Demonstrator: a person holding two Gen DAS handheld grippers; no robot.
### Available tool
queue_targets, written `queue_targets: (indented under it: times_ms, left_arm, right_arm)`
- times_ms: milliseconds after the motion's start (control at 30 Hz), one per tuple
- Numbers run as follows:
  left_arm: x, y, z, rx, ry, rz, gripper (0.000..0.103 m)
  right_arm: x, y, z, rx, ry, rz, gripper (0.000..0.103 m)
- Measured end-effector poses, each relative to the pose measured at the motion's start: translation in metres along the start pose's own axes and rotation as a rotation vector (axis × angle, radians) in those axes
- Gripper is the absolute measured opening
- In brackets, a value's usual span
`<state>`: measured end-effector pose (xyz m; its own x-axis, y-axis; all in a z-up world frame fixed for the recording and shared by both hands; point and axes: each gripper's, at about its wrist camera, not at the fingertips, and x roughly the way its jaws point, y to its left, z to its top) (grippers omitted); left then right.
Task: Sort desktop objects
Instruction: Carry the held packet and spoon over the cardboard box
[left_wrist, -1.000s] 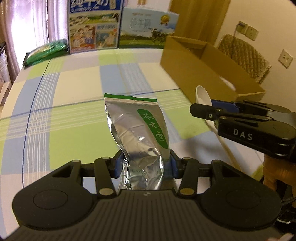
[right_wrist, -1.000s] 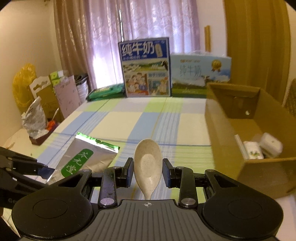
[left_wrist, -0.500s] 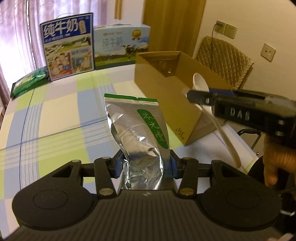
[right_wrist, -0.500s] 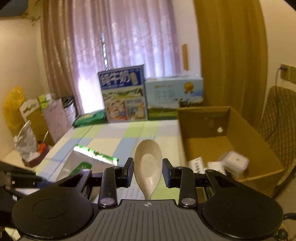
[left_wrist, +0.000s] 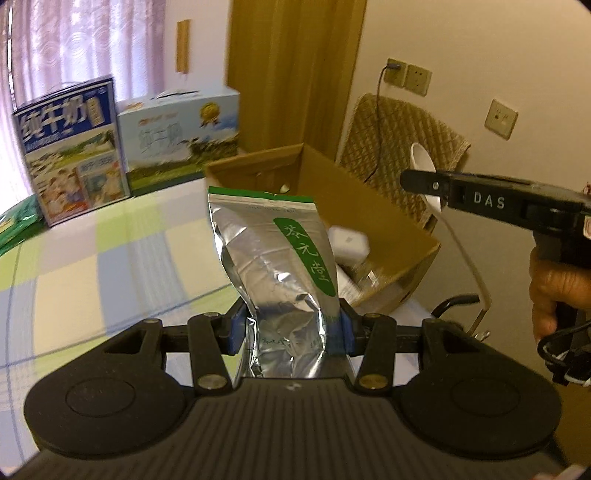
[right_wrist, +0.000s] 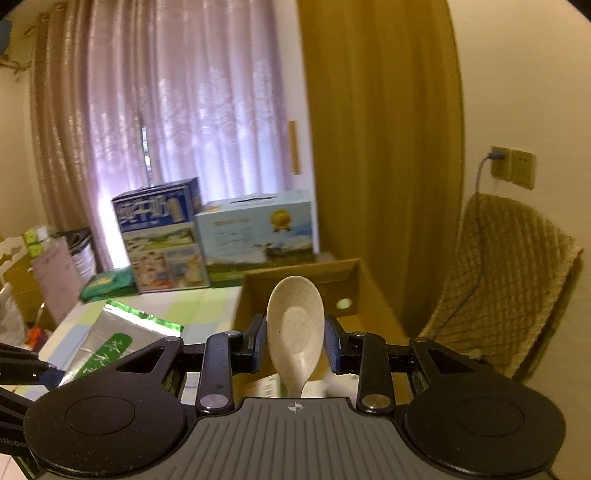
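Left claw (left_wrist: 291, 328) pinches pouch (left_wrist: 275, 258) upright; right claw (right_wrist: 295, 349) pinches spoon (right_wrist: 295, 328). Both are held above box (left_wrist: 391, 221), likely for release inside.

Both wrist cameras look forward, close over their jaws, sharing the cardboard box (left_wrist: 384, 218).

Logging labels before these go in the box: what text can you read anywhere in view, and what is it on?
"DAS": white letters on the side of the right gripper.
"纯牛奶": large white characters on the blue milk carton.
Green label on the foil pouch: three handwritten-style characters, too stylised to read surely.
Pale blue carton: title too blurred.
Small print on both cartons and the pouch base: too small.
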<state>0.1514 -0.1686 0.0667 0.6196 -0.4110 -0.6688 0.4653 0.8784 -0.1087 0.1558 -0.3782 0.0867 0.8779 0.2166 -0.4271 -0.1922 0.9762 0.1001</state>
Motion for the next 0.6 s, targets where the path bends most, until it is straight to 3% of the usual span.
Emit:
queue_targets:
  times_ms: [267,600]
  left_arm:
    - [0.046,-0.023,0.042,-0.022,-0.008,-0.041,0.043]
    - [0.106,-0.024,0.074,-0.062,0.013,-0.038,0.043]
  right_arm:
    - [0.033,-0.034,0.013,0.007,0.041,-0.002,0.03]
    - [0.094,-0.059,0.024,0.029,0.096,0.009,0.03]
